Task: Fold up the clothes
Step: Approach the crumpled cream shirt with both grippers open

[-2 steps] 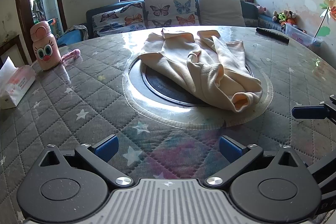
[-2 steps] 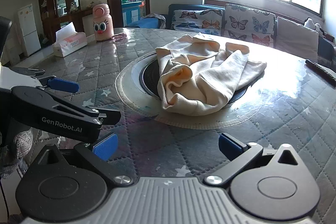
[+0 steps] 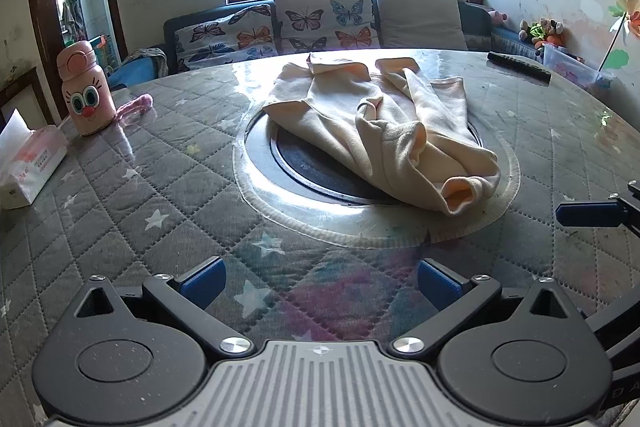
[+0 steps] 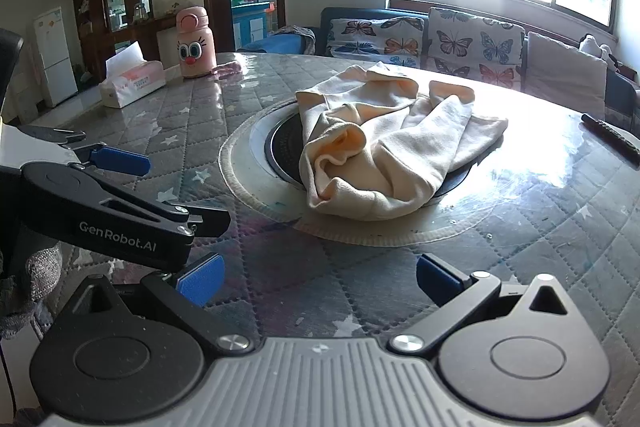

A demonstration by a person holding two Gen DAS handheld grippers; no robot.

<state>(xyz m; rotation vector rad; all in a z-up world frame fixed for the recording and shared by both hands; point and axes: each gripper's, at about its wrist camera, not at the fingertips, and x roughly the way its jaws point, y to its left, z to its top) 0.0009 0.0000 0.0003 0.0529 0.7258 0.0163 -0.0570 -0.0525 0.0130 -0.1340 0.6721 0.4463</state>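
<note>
A single cream garment [image 3: 384, 131] lies crumpled at the middle of a round table [image 3: 120, 195], draped over the far and right part of the dark circular inset [image 3: 312, 171] at the table's centre, one open cuff hanging nearest the camera over the inset's pale rim. Between the garment and the table's near edge the quilted, star-printed cover under clear plastic is bare, and the left gripper [image 3: 320, 277] hovers there with its two blue-padded fingers spread wide and nothing between them. The right gripper [image 4: 318, 277], seen from its own camera, stands equally wide and empty, just short of the garment on the same near side. Left of the garment, towards the table's rim, stand one pink bottle [image 3: 84, 87] with a cartoon face and one tissue box [image 3: 28, 163] with a white tissue sticking out of its top. Right of the garment and behind it, near the far rim, lies one black remote control [image 3: 518, 66]. Beyond the table runs a sofa with two butterfly-print cushions [image 3: 320, 19] and one plain one.
</note>
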